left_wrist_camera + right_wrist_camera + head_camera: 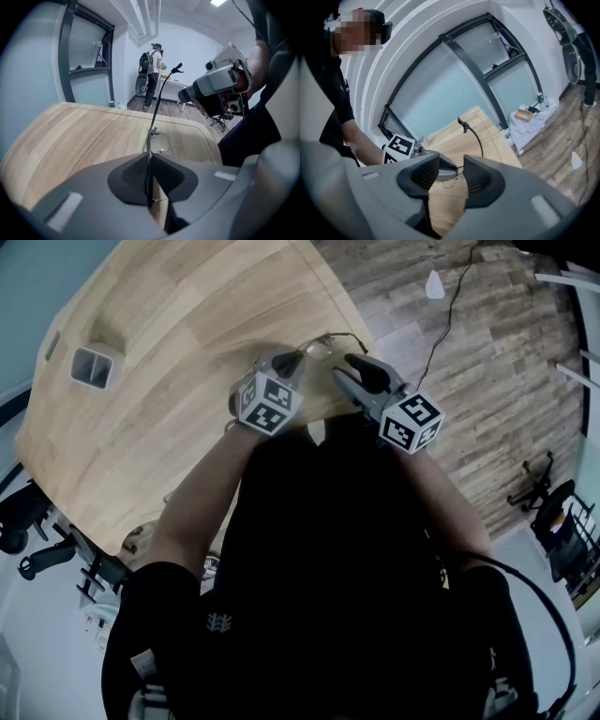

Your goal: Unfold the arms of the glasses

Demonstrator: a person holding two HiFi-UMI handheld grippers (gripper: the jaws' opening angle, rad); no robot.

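Thin wire-framed glasses (323,343) are at the near edge of the wooden table (169,352), between my two grippers. My left gripper (296,362) is shut on the glasses' frame; in the left gripper view the thin metal rim runs between its pressed pads (136,171). One dark arm (158,105) sticks up and away from the hinge, and a lens (161,142) lies just past the jaws. My right gripper (343,369) is open just to the right, and nothing is between its pads (425,172). In the right gripper view the raised arm (477,136) curves up beyond them.
A small grey square cup (94,367) stands at the table's far left. The table edge drops to wood flooring (487,381) on the right. A person (152,75) stands far back in the room. Office chairs (539,486) and a white cloth pile (529,121) lie off the table.
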